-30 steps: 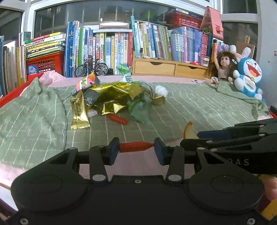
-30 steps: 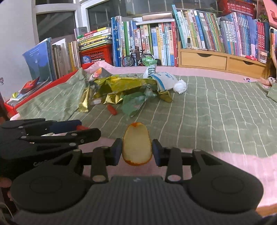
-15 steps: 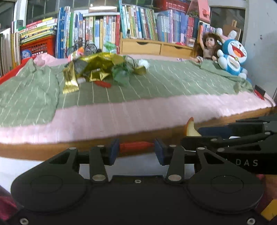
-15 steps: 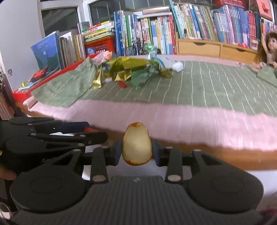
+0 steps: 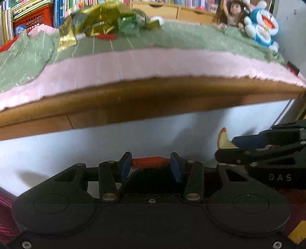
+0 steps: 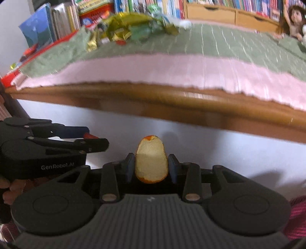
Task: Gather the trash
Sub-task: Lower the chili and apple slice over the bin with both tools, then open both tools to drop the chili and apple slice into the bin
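Left gripper point(image 5: 151, 162): closed on a red wrapper piece point(image 5: 150, 162), blue pads pinching it end to end, sitting low-centre in the left wrist view.
Red wrapper piece: long axis runs straight across from pad to pad, level, with the pointier end toward the right pad.
Right gripper point(image 6: 151, 166): clamped on an orange peel point(image 6: 151, 160) — fingers squeeze its two sides, low-centre in the right wrist view.
Orange peel: stands upright, long axis vertical, pale pith facing the camera, orange rind showing at the top tip and bottom edge; it pokes up above the fingertips.
Side by side: each tool shows in the other's view — the right one comes in from the right edge of the left wrist view with the peel point(image 5: 225, 139) sticking up, the left one point(image 6: 91, 138) from the left edge of the right wrist view with a red tip showing.
Hand point(image 6: 7, 188): a few fingers wrapped under the left tool, at the left edge.
Height: both tools sit below the wooden table edge point(image 5: 133, 99), in front of a white panel.
Trash pile point(image 5: 107, 23): gold and green wrappers on the green cloth point(image 5: 172, 40), upper left of the frame, well apart from both tools, blurry.
Background: books point(image 6: 210, 2), a doll point(image 5: 234, 13) and a blue plush point(image 5: 264, 28) along the top.
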`<state>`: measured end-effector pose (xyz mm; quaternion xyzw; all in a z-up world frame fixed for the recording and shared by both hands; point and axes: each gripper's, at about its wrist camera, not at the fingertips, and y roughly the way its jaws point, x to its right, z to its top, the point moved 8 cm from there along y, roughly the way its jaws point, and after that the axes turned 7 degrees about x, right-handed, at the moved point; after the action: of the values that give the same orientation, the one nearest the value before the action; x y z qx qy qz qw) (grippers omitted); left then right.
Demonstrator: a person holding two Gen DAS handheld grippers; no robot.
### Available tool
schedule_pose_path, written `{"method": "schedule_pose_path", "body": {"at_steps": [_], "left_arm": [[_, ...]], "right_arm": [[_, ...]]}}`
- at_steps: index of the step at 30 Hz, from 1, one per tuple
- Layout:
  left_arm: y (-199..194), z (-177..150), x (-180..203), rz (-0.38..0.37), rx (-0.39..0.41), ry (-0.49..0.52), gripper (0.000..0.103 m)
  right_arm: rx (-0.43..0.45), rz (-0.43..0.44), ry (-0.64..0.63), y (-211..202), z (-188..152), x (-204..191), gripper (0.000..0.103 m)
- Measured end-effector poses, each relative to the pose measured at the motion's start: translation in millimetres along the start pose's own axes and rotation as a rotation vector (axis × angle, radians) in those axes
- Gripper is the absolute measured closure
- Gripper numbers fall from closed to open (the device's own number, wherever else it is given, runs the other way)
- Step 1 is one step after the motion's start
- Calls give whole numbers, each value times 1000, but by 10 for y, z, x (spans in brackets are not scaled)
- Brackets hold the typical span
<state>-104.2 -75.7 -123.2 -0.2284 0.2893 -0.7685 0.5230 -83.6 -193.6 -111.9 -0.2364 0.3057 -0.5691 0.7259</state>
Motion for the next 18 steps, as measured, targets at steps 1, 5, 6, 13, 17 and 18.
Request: {"method": "schedule_pose_path", "body": {"at_steps": [1,5,6,13,17,18], "left_arm": [[37,-30,-9,0,-10,0,61],[203,-168,-19,-11,-65,-12,61],[249,-192,-23,-11,-80,-17,61],[488,-439,-68,-16,-158,-64,61],[530,-475,-43,-34,-178,-44,60],[540,-471,-34,-45,-181,-39,56]], "right_arm": [[-17,1,14,39,-36,25,60],[-94,-5,46,193,-213,81,60],[-114,-6,52,233,-264,89,60],[-201,-2,115,443,-474,136,60],[-206,-5,130,474,-480,149,54],[-206,-8,131,478,-477,156,44]]}}
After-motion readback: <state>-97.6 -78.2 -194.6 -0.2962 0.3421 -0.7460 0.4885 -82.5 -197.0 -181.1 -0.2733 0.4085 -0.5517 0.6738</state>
